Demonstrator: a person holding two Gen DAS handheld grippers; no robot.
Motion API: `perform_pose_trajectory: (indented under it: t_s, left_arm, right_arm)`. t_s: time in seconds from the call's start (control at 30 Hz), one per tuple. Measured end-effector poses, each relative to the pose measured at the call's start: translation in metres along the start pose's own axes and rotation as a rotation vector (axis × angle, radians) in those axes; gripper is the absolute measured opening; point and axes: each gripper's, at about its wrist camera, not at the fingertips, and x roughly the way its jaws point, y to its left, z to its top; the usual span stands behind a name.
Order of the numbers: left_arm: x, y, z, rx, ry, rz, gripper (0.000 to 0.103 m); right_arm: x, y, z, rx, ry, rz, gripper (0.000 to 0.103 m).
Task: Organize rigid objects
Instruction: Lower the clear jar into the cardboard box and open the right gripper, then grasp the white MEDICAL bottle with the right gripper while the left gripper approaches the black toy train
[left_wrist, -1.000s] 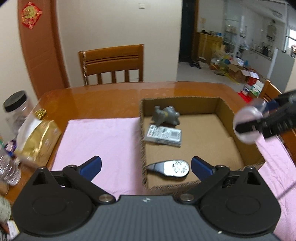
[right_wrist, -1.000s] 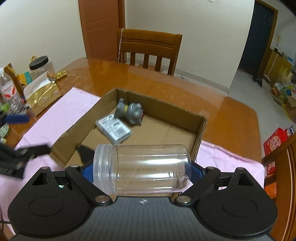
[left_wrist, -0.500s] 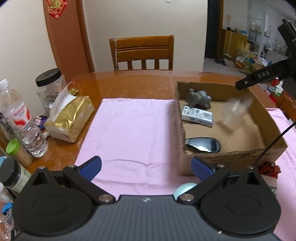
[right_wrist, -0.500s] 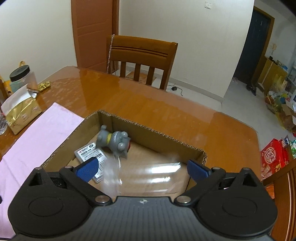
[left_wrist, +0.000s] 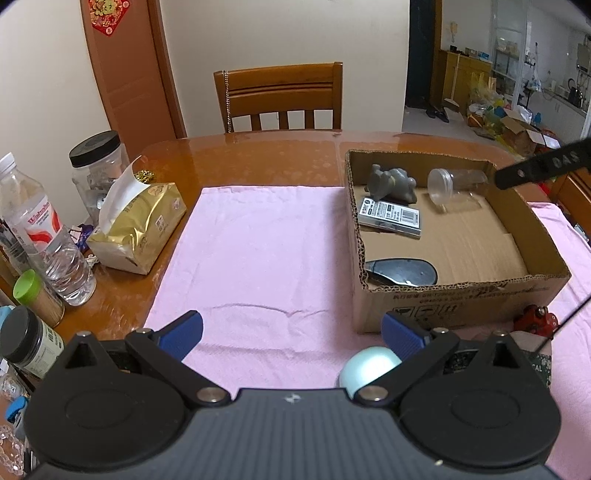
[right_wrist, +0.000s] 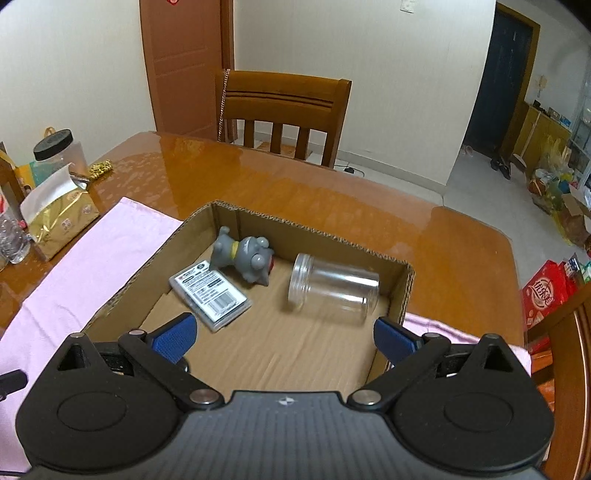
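**Jar down in the box, both tongs spread wide**

Clear jar (right_wrist: 334, 293) on its side at the far end of the cardboard box (right_wrist: 314, 232), around one o'clock from the right gripper (right_wrist: 282, 338). Right jaws just been opening, now fully apart, nothing between them. Grey toy (right_wrist: 243, 258) at eleven o'clock, touching the flat labelled case (right_wrist: 210, 293).

Over to the left wrist view: left gripper (left_wrist: 291, 332) spread too, gripping nothing, above the pink cloth (left_wrist: 258, 251). Visible only here: dark mouse-like object (left_wrist: 402, 271) against the box's near wall, pale blue ball (left_wrist: 369, 369) beside the right-hand finger, red toy (left_wrist: 535, 319) outside the box at three o'clock.
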Motion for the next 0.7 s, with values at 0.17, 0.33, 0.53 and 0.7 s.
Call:
perform_pose_trajectory:
  t_s: [0.17, 0.33, 0.53, 0.7]
  left_arm:
    - [-0.003, 0.0, -0.005, 0.006, 0.007, -0.007, 0.102]
    - [-0.007, 0.002, -0.009, 0.008, 0.007, -0.014, 0.102]
    - [-0.008, 0.004, -0.016, 0.004, 0.022, -0.022, 0.102]
    - [-0.008, 0.006, -0.02, 0.002, 0.037, -0.023, 0.102]
  right_arm:
    - [-0.015, 0.008, -0.023, 0.006, 0.009, -0.008, 0.103]
    - [-0.025, 0.016, -0.054, 0.019, 0.036, -0.05, 0.103]
    - [-0.038, 0.041, -0.093, -0.057, 0.054, 0.152, 0.103]
    - [-0.025, 0.066, -0.112, -0.141, 0.116, 0.273, 0.103]
